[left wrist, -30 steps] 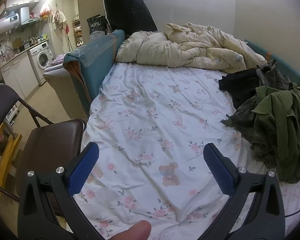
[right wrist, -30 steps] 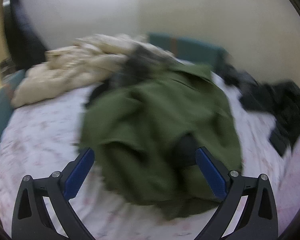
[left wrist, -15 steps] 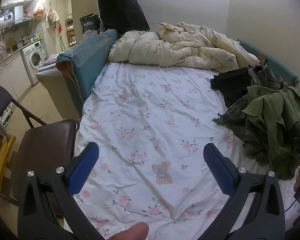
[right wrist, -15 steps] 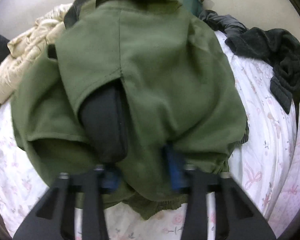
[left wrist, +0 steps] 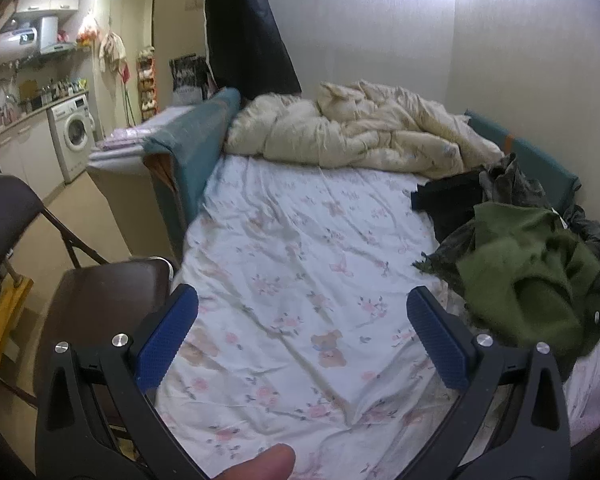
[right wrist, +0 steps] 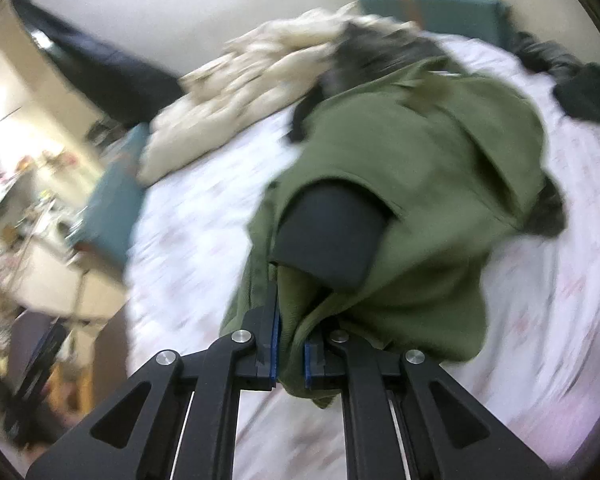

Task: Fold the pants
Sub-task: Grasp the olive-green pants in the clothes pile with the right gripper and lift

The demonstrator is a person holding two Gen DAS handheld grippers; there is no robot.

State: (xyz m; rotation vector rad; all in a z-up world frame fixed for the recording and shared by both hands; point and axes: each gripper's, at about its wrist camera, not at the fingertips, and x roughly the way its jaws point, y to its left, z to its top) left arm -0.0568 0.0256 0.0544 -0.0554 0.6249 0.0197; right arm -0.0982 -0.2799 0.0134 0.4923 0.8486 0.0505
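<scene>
Our right gripper (right wrist: 290, 354) has just been closing and now pinches a fold of the green pants (right wrist: 420, 184) — bunched at three o'clock on the floral sheet (left wrist: 300, 248). Our left gripper (left wrist: 302, 338) gapes wide over bare sheet — nothing between its pads.

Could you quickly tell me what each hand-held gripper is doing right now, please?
Left hand-held gripper: open, holding nothing.
Right hand-held gripper: has just closed on the green pants.
</scene>
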